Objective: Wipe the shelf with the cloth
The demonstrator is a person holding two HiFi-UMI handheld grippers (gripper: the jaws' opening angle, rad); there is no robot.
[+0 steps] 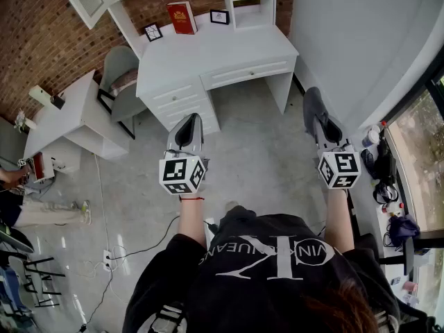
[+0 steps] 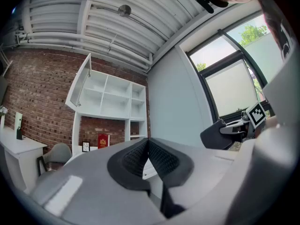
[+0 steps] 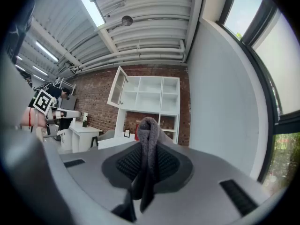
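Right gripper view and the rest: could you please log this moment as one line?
left hand-held gripper: shut, empty | right hand-held gripper: shut on grey cloth | shelf: ahead, untouched

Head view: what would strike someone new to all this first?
Two handheld tongs with black-and-white marker cubes stick out in front of the person: the right tongs pinch a folded grey cloth, the left tongs are closed and empty. Ahead stands a white desk with a shelf unit against a brick wall, a red book upright on it.
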